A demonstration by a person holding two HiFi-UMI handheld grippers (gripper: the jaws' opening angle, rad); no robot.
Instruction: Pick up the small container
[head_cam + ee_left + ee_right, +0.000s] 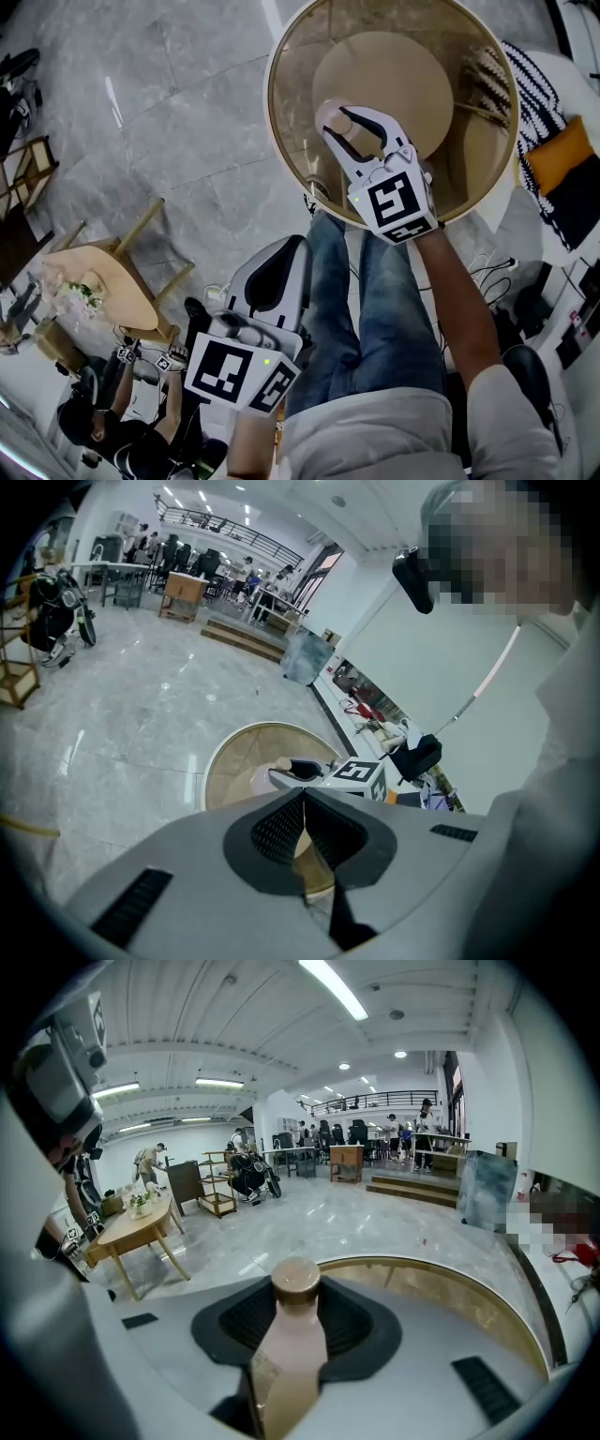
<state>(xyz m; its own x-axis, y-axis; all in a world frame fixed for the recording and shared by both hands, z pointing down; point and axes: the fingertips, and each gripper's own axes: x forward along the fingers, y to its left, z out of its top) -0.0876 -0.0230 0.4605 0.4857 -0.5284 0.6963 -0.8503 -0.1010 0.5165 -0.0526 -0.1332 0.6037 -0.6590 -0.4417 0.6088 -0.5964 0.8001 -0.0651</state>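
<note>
Right tongs (354, 131) clamp small container (295, 1335), table rim (441, 1274) beyond

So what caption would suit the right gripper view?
Right tongs clamped on a small brown-capped bottle over a round table.

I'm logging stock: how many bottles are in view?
1. The bottle is held in the fingers of the right gripper, over the round table. Others could be hidden under the gripper.

The left claw (303, 799) is closed and empty, a round table (228, 766) beyond.
</note>
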